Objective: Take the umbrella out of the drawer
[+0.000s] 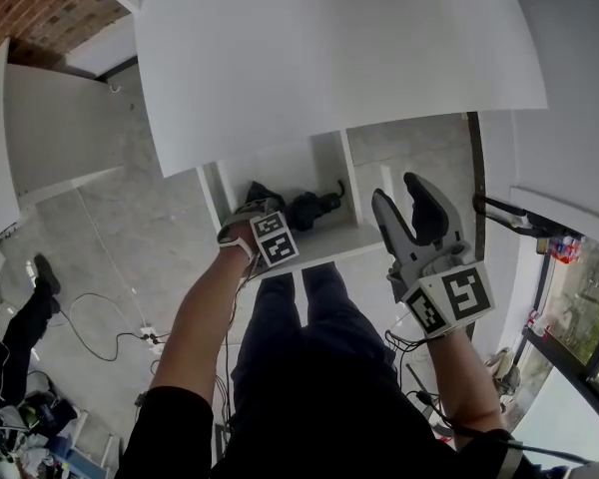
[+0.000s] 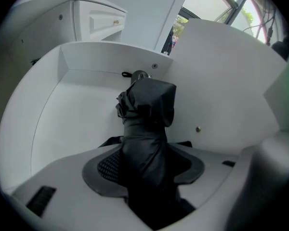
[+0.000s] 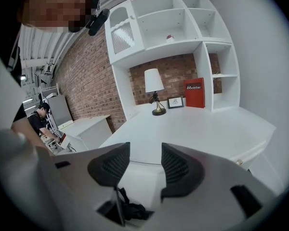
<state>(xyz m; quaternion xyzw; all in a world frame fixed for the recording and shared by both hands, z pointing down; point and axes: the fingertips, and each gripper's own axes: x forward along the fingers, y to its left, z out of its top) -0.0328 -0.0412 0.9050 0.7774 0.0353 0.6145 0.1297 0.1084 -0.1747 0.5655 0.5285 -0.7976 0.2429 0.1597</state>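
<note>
Head view: looks steeply down past the person's dark-trousered legs at an open white drawer (image 1: pixel 309 257), which sits below a broad white desk top (image 1: pixel 329 58).
Task item: black folded fabric umbrella (image 1: pixel 314 208).
Task item, location: inside the drawer, on its floor, nearer the right side wall than the left.
Task item, detail: the left gripper view shows bunched cloth at the upper part. A small grey knob with a dark loop is at the far end, close to the drawer's back wall.
Left gripper: grey two-jaw tool with a square-marker cube (image 1: pixel 265 203), held by a bare forearm and pointing steeply down into the drawer.
Left jaws: closed round the umbrella's bundled cloth. The dark ribbed pads (image 2: pixel 108 165) bear on it from both sides, and the fabric fills the gap between them.
Right gripper: matching grey tool with marker cube (image 1: pixel 404 203), held outside the drawer just beside its right front corner, apart from the umbrella.
Right jaws: spread, with nothing between the pads. The desk top shows through the gap, and a scrap of the black umbrella shows low down behind them.
Right gripper view, background: cream-shaded table lamp on a brass base (image 3: pixel 154 88), small framed picture (image 3: pixel 175 102) and red upright box (image 3: pixel 193 93) at the back of the desk. White open shelving unit (image 3: pixel 183 18) above them, against a red brick wall (image 3: pixel 86 81).
Other person: a figure in a dark cap (image 3: pixel 41 119) at the far left, next to a low white cabinet (image 3: pixel 86 129).
Floor: pale grey marbled surface (image 1: pixel 110 228) with loose cables lying across it.
</note>
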